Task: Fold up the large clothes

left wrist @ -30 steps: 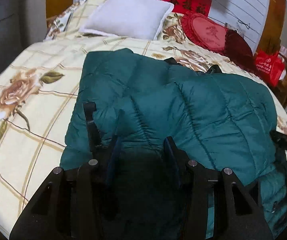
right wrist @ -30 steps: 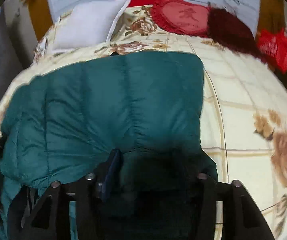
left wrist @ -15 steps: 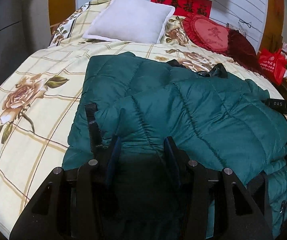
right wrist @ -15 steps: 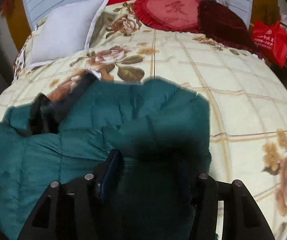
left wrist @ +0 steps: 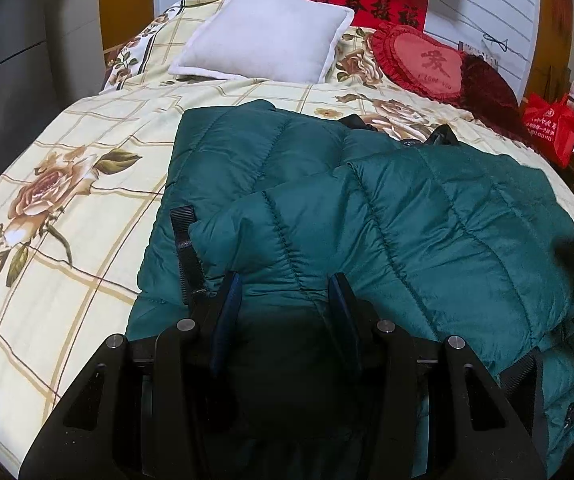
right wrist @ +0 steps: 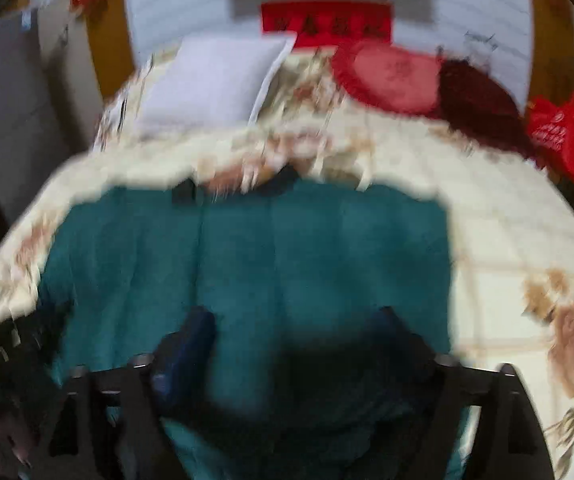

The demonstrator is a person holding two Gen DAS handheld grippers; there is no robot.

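Observation:
A dark green quilted down jacket [left wrist: 367,208] lies on the bed, partly folded over itself, with a black strap [left wrist: 185,252] at its left edge. My left gripper [left wrist: 283,292] is shut on the jacket's near edge, with fabric bunched between the fingers. The right wrist view is blurred by motion. There the jacket [right wrist: 271,256] fills the middle, and my right gripper [right wrist: 291,324] stands wide, with green fabric between and over its fingers. Whether it grips the fabric is unclear.
The bed has a cream floral checked cover [left wrist: 67,200]. A white pillow [left wrist: 263,46], a red heart cushion [left wrist: 427,64] and a dark red cushion [left wrist: 487,88] lie at the head. A red bag [left wrist: 551,128] hangs at the right. A grey cabinet [left wrist: 3,52] stands left.
The right gripper has swung back and the jacket's right half now lies spread flatter than half a second ago. The left gripper has kept its hold and hardly moved.

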